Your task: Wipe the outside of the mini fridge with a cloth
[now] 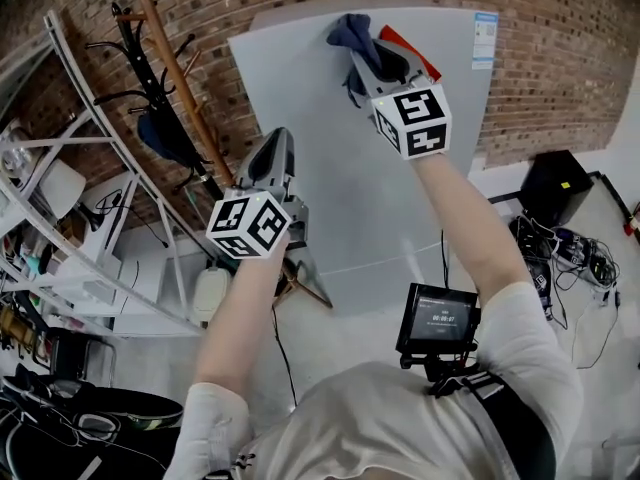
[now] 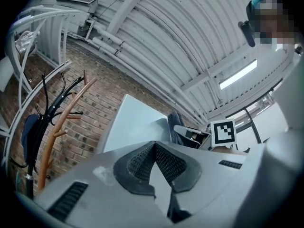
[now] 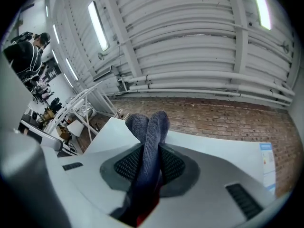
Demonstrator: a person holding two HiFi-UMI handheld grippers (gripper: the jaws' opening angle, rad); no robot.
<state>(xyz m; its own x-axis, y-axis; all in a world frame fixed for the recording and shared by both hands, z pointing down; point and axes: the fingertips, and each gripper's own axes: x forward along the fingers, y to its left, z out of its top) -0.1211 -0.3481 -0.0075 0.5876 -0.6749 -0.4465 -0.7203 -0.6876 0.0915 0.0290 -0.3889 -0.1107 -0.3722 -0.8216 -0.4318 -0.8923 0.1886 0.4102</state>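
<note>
The mini fridge (image 1: 400, 168) shows as a pale flat panel against a brick wall. My right gripper (image 1: 366, 56) is shut on a blue-grey cloth (image 1: 352, 33), which presses against the panel near its top edge. In the right gripper view the cloth (image 3: 149, 127) sticks out between the pads, with the fridge (image 3: 223, 151) just beyond. My left gripper (image 1: 275, 146) hangs lower, by the fridge's left edge, shut with nothing in it. In the left gripper view its tips (image 2: 154, 145) meet, and the fridge (image 2: 130, 122), the cloth (image 2: 175, 125) and the right gripper (image 2: 192, 136) lie ahead.
A wooden coat rack (image 1: 175, 78) with dark items leans left of the fridge. White shelving (image 1: 90, 218) fills the far left. A black box (image 1: 555, 183) and tangled cables (image 1: 580, 258) lie to the right. A sticker (image 1: 485, 38) marks the fridge's top right corner.
</note>
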